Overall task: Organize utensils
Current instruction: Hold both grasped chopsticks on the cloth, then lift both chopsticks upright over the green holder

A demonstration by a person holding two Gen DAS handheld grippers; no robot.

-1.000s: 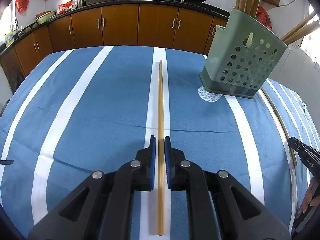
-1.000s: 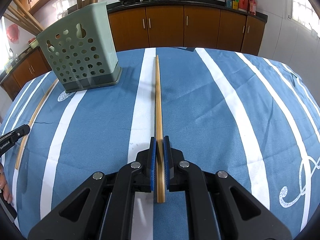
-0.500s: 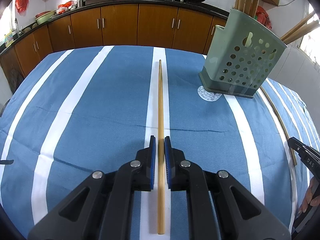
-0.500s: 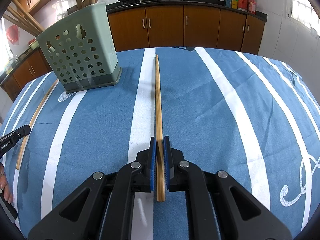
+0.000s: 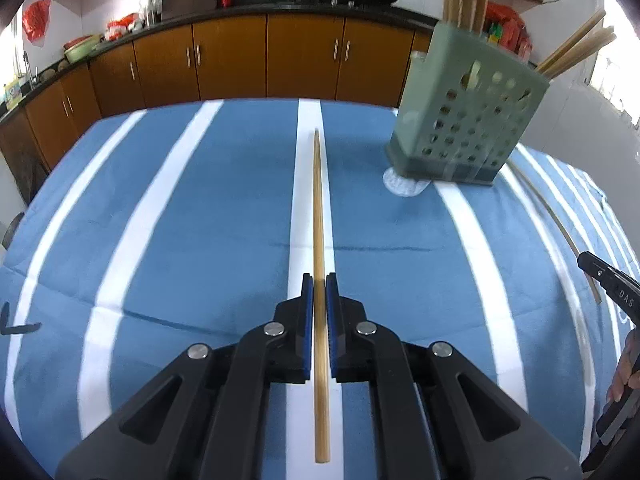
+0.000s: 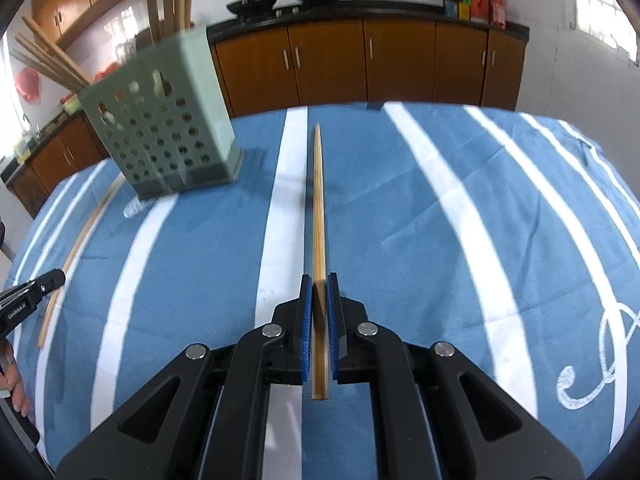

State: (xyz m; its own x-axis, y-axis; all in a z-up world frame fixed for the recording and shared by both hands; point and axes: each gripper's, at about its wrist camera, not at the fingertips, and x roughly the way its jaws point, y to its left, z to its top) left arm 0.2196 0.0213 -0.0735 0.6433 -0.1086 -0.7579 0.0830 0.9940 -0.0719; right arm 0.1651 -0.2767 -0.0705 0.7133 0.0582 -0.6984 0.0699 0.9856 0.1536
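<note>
Left gripper (image 5: 316, 280): closed on a chopstick (image 5: 319, 216), held along the line of the fingers, thin tip forward, thick end sticking out behind the pads.
Right gripper (image 6: 317, 280): likewise clamped on a second chopstick (image 6: 318, 208), gripped nearer its thick end.
Change, left view: cloth and holder now lower and slightly blurred compared with half a second ago; chopstick fixed between the pads throughout, so lifted clear of the cloth rather than lying on it.
Change, right view: same shift, stronger blur on the holder; stick raised with the gripper, a faint shadow beside it on the blue stripes.
Holder (image 5: 464, 120): green perforated box, upright on the worktop (image 5: 200, 220), ahead and to the right of the left gripper, to the left of the right one; several long sticks already standing in it.
Loose stick (image 6: 80, 248): one more lying flat on the cloth beside the holder, between the two grippers, untouched.
Meaning for the task: both picks apparently secure, carry phase begun; next likely a tilt toward vertical and a drop into the holder's open top.
Risk: long sticks, narrow opening crowded with others; tip could snag a rim.
</note>
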